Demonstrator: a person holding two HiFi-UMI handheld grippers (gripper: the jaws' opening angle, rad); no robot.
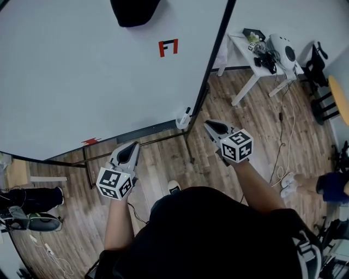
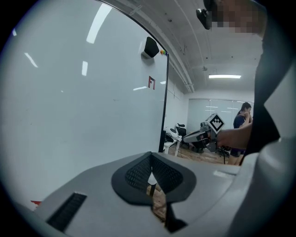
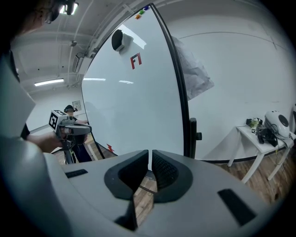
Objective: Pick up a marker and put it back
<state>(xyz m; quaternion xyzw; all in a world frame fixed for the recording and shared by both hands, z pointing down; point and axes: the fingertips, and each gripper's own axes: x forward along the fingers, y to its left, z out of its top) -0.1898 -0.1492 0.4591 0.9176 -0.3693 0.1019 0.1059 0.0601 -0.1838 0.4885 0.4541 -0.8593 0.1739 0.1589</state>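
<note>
A white marker with a dark cap (image 1: 185, 116) stands in a small white holder at the whiteboard's (image 1: 82, 82) lower right corner, by the black frame post. My right gripper (image 1: 209, 125) hovers just right of it, jaws shut and empty, pointing at the board edge (image 3: 151, 155). Further left and lower is my left gripper (image 1: 133, 146), also shut with nothing in it (image 2: 150, 156), aimed at the board's bottom rail. Each gripper shows in the other's view: the right gripper (image 2: 203, 134) and the left gripper (image 3: 69, 128).
The board carries a red mark (image 1: 168, 47), a black object at its top (image 1: 133, 11) and a red bit on the rail (image 1: 91, 141). A white table (image 1: 248, 76) with gear stands at the right, cables trail on the wood floor (image 1: 283, 136), and a person (image 1: 327, 185) sits at the right edge.
</note>
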